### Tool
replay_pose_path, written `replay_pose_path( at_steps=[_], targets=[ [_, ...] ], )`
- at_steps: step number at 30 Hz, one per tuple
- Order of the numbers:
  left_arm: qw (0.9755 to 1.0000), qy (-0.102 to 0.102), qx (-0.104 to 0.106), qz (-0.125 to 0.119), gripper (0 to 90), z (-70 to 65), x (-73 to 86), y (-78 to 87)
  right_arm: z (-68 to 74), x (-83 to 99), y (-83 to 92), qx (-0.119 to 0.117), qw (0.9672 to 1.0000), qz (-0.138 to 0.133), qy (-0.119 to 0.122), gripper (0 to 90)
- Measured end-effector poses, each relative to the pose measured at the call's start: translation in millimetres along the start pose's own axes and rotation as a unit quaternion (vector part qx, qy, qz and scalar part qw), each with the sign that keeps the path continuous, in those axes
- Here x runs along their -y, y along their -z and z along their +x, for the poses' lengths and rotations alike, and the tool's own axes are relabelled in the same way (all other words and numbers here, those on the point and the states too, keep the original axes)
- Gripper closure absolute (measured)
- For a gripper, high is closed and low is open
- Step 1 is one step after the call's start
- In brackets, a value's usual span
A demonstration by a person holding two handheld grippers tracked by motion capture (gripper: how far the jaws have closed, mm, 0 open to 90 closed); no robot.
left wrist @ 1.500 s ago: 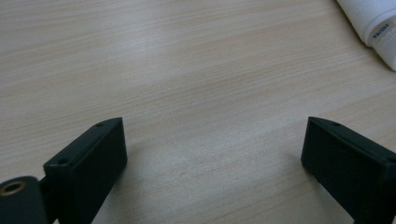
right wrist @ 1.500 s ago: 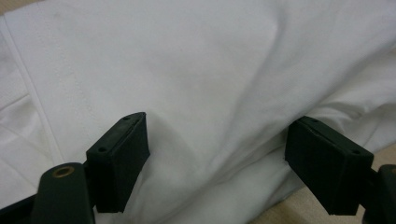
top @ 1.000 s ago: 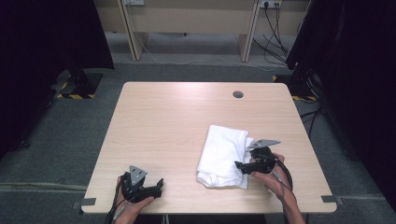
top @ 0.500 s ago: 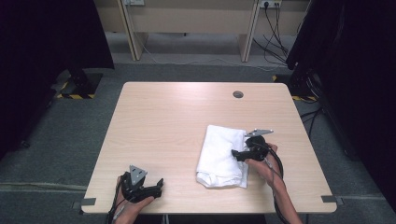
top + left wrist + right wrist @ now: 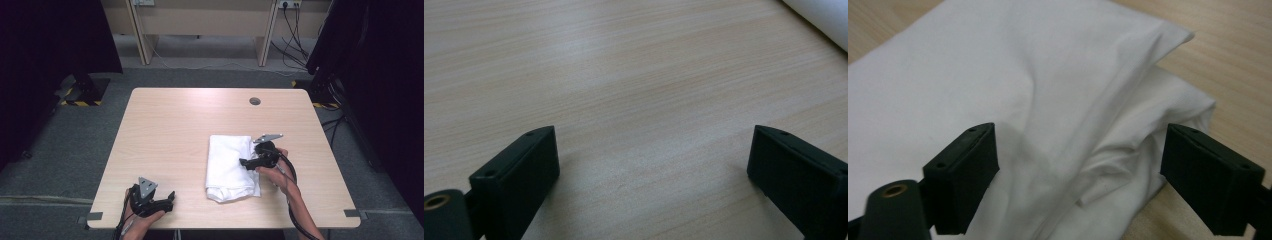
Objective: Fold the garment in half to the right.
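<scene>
A folded white cloth [image 5: 229, 167] lies on the right half of the wooden table [image 5: 175, 130]. My right gripper [image 5: 244, 162] is at the cloth's right edge, its jaws pointing left over the fabric. In the right gripper view the cloth [image 5: 1048, 100] spreads under the gripper [image 5: 1078, 170], whose jaws stand wide apart with layered folds between them. Near the table's front left edge my left gripper [image 5: 169, 197] rests low, open. Bare wood shows between the left gripper's [image 5: 654, 170] jaws, and a corner of the cloth [image 5: 824, 15] shows at the top right.
A small round grommet [image 5: 255, 101] sits near the table's far edge. Dark curtains hang on both sides, and cables [image 5: 300, 45] run over the grey floor behind the table.
My right gripper has moved away from me along the cloth's right edge, from its front part to its middle. The left gripper has stayed in place.
</scene>
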State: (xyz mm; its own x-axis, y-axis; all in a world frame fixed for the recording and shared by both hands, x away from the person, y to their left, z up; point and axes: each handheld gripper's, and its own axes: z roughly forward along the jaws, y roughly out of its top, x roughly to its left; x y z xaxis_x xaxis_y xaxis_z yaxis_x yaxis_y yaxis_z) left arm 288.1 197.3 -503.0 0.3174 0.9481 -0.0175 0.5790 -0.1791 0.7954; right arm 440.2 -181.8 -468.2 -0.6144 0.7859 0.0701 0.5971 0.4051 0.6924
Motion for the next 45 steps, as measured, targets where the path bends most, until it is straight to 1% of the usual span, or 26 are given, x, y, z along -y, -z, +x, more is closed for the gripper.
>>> replay_pose_path(
  at_steps=[3,5,7,12,15,19,25,30,37,45],
  targets=[
    [1.0,0.0,0.0,0.001,5.2,0.1,-0.1,-0.1,2.8,0.4,9.9,0.006,0.9996,-0.026,-0.011,7.1],
    [1.0,0.0,0.0,0.002,5.1,0.2,-0.4,-0.2,6.3,3.0,16.0,0.003,0.9992,-0.039,-0.007,3.8],
    [1.0,-0.001,0.0,0.004,4.8,0.4,-0.9,-0.5,10.8,7.1,21.1,0.009,0.9987,-0.049,-0.005,3.8],
    [1.0,-0.001,0.0,0.004,4.6,0.4,-1.1,-0.5,19.5,20.7,33.2,0.004,0.998,-0.063,0.0,3.8],
    [1.0,-0.001,0.0,0.004,4.6,0.5,-1.1,-0.5,23.1,29.5,40.5,-0.001,0.9972,-0.074,-0.004,3.8],
    [1.0,-0.002,0.001,0.005,4.6,0.6,-1.2,-0.5,26.1,40.1,49.7,-0.001,0.9961,-0.087,-0.015,3.8],
    [1.0,-0.002,0.001,0.005,4.6,0.7,-1.2,-0.5,29.7,52.4,63.0,-0.001,0.9949,-0.099,-0.02,3.8],
    [1.0,-0.002,0.001,0.005,4.5,0.8,-1.2,-0.5,29.7,58.3,72.1,0.001,0.9937,-0.109,-0.024,3.9],
    [1.0,-0.002,0.002,0.005,4.6,0.9,-1.2,-0.4,29.3,66.1,77.7,0.004,0.9932,-0.113,-0.028,3.8],
    [1.0,-0.003,0.003,0.005,4.5,1.1,-1.2,-0.4,31.3,72.3,82.9,0.003,0.9925,-0.118,-0.031,4.0]
  ],
)
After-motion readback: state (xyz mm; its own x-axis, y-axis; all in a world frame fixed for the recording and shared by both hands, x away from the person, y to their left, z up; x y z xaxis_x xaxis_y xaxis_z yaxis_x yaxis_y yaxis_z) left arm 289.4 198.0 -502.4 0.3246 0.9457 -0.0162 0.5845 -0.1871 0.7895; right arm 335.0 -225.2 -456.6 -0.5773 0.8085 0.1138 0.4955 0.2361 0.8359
